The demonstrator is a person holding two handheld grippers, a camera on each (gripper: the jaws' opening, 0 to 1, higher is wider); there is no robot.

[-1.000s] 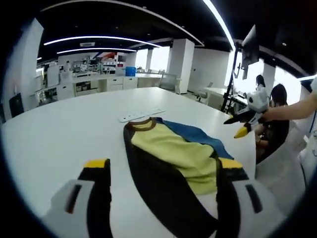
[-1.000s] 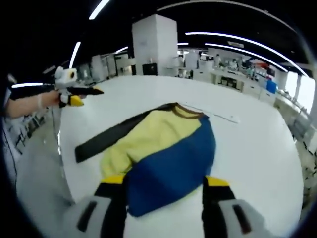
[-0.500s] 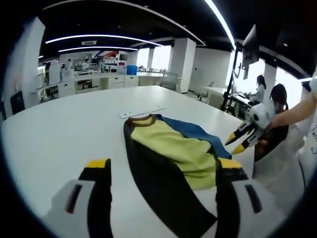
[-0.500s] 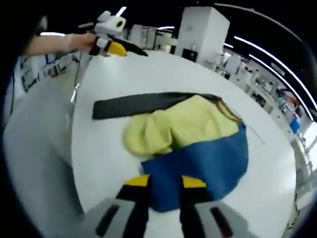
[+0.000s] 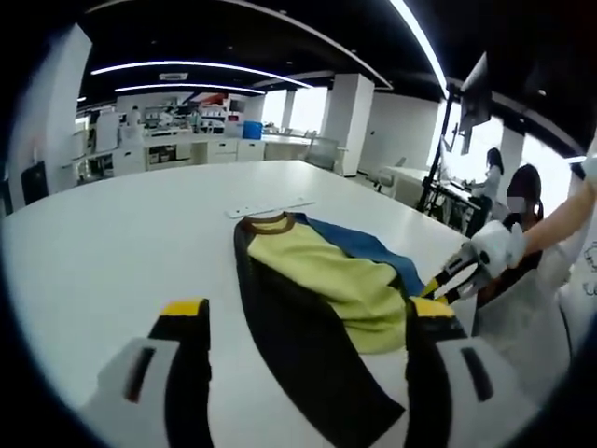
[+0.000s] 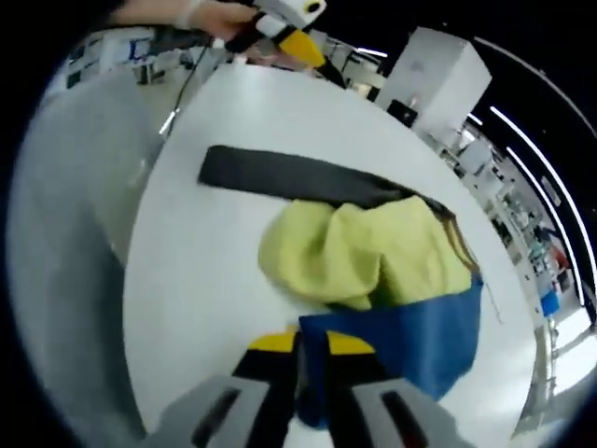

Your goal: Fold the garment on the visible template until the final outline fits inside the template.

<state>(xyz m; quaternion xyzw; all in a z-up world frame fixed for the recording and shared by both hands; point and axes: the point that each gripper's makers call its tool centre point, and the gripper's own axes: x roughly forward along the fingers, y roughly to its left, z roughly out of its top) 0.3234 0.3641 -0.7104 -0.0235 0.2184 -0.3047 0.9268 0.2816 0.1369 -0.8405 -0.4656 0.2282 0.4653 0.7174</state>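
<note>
One large white table (image 5: 112, 243) spreads across a bright open office, with white counters and a square pillar (image 5: 347, 121) far behind it. On the table lies a long-sleeved shirt (image 5: 317, 289) in yellow, blue and black, brown collar at the far end. In the left gripper view its black sleeve runs toward the camera between the jaws of the left gripper (image 5: 303, 322), which are spread wide with nothing between them. In the right gripper view the yellow part is bunched up, the black sleeve stretches out to the left, and the right gripper (image 6: 311, 343) has its yellow-tipped jaws pinched on the near edge of the blue panel. A narrow white strip (image 5: 270, 207) lies on the table just beyond the collar. At the right edge of the left gripper view a person sits past the table.
</note>
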